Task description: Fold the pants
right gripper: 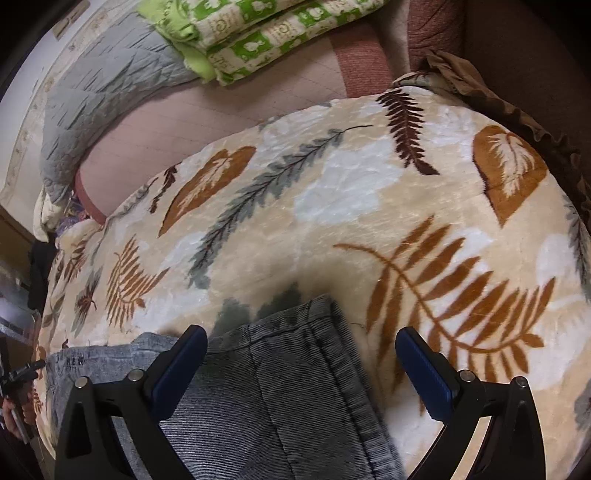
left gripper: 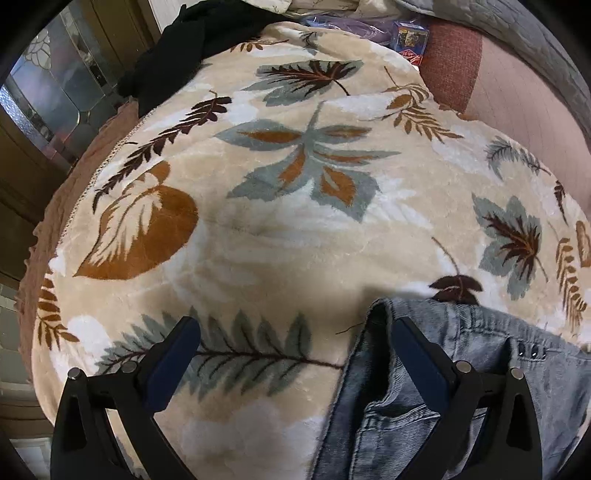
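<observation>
Grey denim pants lie on a cream blanket with a leaf print. In the left wrist view their waist end with pocket and rivets fills the lower right. My left gripper is open; its right finger hangs over the denim edge, and its left finger is over bare blanket. In the right wrist view a hemmed leg end of the pants lies flat at the bottom centre. My right gripper is open above that hem, holding nothing.
Black clothing is heaped at the blanket's far left. Green patterned bedding and a grey quilt sit at the bed's far side. A pink sheet shows beyond the blanket. A hand with the other gripper appears at far left.
</observation>
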`<state>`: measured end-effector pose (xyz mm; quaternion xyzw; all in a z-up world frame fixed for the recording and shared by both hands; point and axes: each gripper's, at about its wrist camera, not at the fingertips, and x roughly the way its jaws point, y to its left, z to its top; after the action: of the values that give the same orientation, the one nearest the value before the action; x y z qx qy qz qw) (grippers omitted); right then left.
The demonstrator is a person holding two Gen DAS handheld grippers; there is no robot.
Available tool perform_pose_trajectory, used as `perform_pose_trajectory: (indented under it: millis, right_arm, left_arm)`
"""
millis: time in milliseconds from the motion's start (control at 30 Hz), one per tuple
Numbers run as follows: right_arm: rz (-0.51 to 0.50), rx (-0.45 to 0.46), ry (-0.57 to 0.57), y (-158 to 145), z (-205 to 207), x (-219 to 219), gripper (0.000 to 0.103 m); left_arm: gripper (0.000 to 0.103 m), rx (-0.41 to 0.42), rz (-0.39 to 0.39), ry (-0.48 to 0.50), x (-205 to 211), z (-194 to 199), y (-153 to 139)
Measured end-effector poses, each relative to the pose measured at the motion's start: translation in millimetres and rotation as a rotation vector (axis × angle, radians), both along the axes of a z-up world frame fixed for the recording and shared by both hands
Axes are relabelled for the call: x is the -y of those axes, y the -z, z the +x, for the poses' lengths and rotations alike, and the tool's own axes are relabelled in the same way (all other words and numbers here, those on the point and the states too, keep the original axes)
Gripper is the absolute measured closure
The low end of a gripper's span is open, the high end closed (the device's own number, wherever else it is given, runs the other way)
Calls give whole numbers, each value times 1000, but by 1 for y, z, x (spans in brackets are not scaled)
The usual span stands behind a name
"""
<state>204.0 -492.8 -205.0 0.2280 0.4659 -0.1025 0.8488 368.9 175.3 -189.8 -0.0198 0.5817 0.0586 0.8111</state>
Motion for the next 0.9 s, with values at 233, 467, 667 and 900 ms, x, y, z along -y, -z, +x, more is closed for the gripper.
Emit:
perform_pose_trajectory:
  millis: [233, 467, 667, 900]
  right_arm:
    - [-4, 1, -9, 1, 9, -1, 0]
    - [47, 39, 22, -4, -1, 19, 0]
    - [129, 65, 0, -4, -3, 33, 15]
    - [102, 19, 7, 12, 13, 18, 15]
  left_arm:
    - [32, -56, -93, 45, 26, 13, 9]
    - [78, -118, -104, 75, 46, 17, 28]
    - [85, -77, -83, 140, 64, 14, 19]
    - [72, -98, -61, 127, 68, 14, 27]
